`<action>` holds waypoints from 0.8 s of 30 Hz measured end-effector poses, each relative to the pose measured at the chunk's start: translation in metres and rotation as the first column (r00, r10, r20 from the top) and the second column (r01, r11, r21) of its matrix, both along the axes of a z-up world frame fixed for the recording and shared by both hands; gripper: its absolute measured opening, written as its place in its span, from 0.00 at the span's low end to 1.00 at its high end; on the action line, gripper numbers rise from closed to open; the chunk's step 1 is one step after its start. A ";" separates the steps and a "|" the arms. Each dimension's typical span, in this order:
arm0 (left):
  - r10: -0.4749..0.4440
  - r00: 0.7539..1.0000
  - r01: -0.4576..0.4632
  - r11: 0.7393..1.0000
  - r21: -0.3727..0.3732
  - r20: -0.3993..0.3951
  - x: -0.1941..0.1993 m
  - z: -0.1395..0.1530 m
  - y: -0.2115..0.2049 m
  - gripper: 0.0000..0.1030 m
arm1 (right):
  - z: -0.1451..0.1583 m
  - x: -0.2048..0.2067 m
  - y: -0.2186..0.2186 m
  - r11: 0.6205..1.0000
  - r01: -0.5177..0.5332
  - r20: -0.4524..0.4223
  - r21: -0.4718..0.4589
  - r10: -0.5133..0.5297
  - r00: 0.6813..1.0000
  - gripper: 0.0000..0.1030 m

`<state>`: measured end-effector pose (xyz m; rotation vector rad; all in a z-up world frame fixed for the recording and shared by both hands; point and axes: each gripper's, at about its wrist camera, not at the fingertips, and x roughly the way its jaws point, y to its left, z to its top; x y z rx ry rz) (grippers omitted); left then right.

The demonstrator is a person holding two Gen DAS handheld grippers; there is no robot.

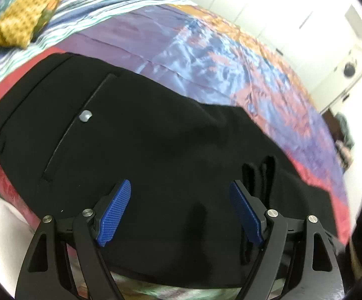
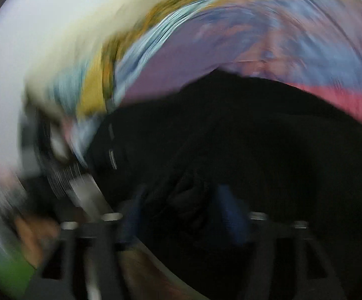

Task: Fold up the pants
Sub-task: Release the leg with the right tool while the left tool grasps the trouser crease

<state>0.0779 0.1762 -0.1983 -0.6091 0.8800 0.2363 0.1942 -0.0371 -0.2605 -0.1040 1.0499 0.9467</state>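
Note:
Black pants (image 1: 156, 125) lie flat on a colourful bedspread (image 1: 206, 50), with a back pocket and its grey button (image 1: 85, 116) facing up. My left gripper (image 1: 179, 183) hovers over the pants near their lower edge. It is open, its blue pads (image 1: 117, 212) wide apart with nothing between them. The right wrist view is heavily motion-blurred. There the pants (image 2: 256, 137) fill the lower right. My right gripper (image 2: 181, 197) shows blue pads (image 2: 227, 207) standing apart over a dark bunch of the black cloth; I see no pinch on it.
A yellow patterned cloth (image 1: 18, 20) and a striped pale-blue sheet (image 1: 111, 2) lie at the bed's far end. White wall and a door (image 1: 351, 70) stand beyond the bed. A blurred grey-and-black device (image 2: 66, 170) with a hand (image 2: 33, 230) shows at the right view's left edge.

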 end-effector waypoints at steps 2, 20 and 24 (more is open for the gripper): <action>0.015 1.000 -0.015 0.999 -0.030 0.024 -0.004 0.004 0.003 0.80 | 0.016 -0.019 -0.015 0.998 -0.010 0.141 -0.057 0.018 0.990 0.82; -0.412 0.911 0.412 0.911 -0.004 -0.015 0.030 0.007 -0.114 0.44 | 0.071 -0.043 -0.167 0.922 0.375 0.221 0.092 -0.386 0.896 0.94; -0.437 0.898 0.439 0.898 0.040 -0.053 0.030 0.001 -0.124 0.24 | 0.069 -0.041 -0.171 0.923 0.374 0.214 0.088 -0.384 0.898 0.94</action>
